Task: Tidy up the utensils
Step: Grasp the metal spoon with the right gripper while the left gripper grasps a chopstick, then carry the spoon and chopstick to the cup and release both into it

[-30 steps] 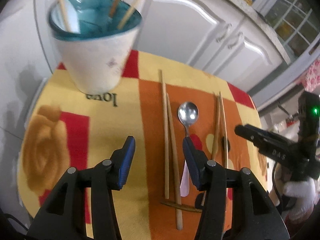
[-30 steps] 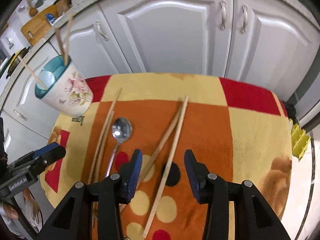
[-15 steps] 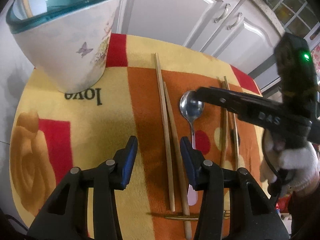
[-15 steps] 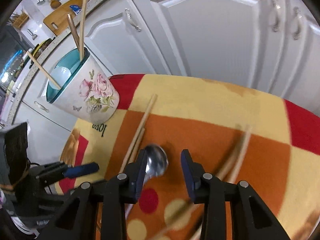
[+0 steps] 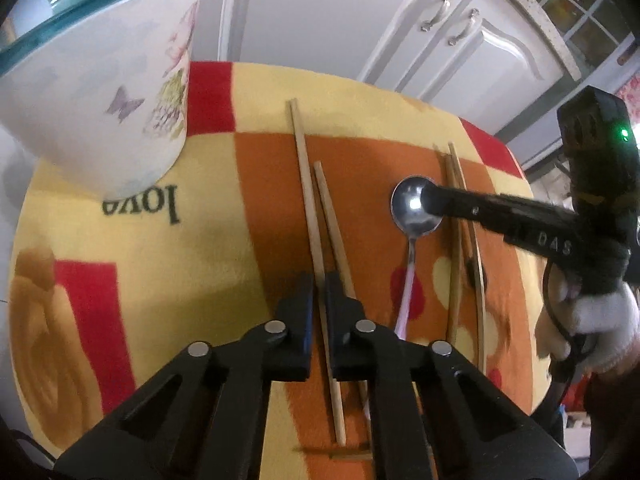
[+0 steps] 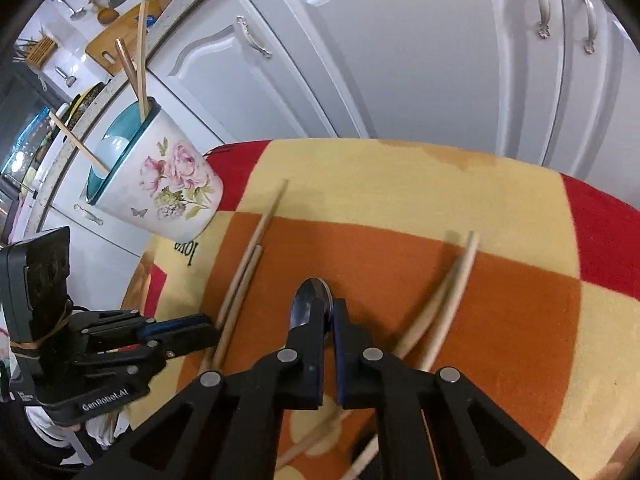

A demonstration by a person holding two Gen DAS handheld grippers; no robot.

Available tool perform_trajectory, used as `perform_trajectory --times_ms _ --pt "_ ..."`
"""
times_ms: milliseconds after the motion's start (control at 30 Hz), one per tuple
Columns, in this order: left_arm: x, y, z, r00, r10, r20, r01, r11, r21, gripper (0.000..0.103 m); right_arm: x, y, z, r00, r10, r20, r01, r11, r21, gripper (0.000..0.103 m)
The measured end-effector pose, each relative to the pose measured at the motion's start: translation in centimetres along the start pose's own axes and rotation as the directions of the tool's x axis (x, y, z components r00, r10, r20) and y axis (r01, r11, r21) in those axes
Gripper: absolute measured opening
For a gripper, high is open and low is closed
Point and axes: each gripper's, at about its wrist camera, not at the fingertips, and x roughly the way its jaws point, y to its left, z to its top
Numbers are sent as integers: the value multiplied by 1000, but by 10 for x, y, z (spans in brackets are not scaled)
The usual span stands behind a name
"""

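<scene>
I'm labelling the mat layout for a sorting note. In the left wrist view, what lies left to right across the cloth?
Floral cup → left chopstick pair, pinched in the left tool → spoon, with the right tool on its bowl → right chopstick pair.

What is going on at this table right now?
A person is tidying utensils off a patterned cloth with two handheld grippers. The left gripper has shut on a chopstick of the left pair. The right gripper has shut on the metal spoon at its bowl. The floral cup already holds chopsticks; another pair lies loose.
</scene>
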Motion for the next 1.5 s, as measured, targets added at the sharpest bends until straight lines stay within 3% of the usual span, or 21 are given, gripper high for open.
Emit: perform_trajectory --times_ms 167,333,400,433,467,567,667,833,1000,1033,1067,1233,1367,1500 --pt "-10 15 -22 998 6 -55 -6 1000 5 0 -7 -2 -7 1000 -19 -23 18 999 -39 3" --pt "-20 20 -20 1000 1 -21 -2 999 -35 1 -7 0 -7 999 -33 -27 31 998 -61 3" --pt "-19 14 -8 1000 9 7 -9 999 -37 8 -5 0 -6 999 -35 -25 33 998 -50 3" --pt "-17 10 0 1000 19 19 -19 999 -35 18 -4 0 -4 999 -44 -22 43 998 -50 3" --pt "-16 6 7 999 33 34 -32 999 -35 25 -4 1 -4 999 -49 -20 48 997 -53 3" --pt "-7 -6 32 990 114 77 -112 993 -34 26 -2 2 -5 998 -52 -27 51 997 -54 3" --pt "6 -13 50 971 214 109 -210 976 -52 26 -1 -2 -6 999 -41 -30 40 999 -36 4" --pt "30 -16 74 949 294 113 -286 955 -81 26 1 -6 -6 1000 -18 -23 18 1000 -18 5" --pt "47 -20 85 941 326 93 -320 945 -74 23 6 -7 -5 1000 4 -24 -4 1000 -11 6" --pt "47 -21 86 944 316 93 -312 948 -60 9 7 -6 -5 1000 7 -23 -8 1000 -8 6" --pt "46 -22 85 953 290 89 -287 957 -40 4 8 -6 -5 1000 13 -25 -13 1000 -9 7" --pt "19 -12 73 979 156 132 -147 986 -74 4 4 3 -5 1000 3 -21 -3 999 -36 4" --pt "-24 -1 61 970 105 220 -89 993 -81 4 -12 10 -3 1000 -12 17 13 999 -45 3" --pt "-56 3 49 963 66 262 -45 995 -87 4 -28 15 -2 999 -22 38 24 999 -47 3"
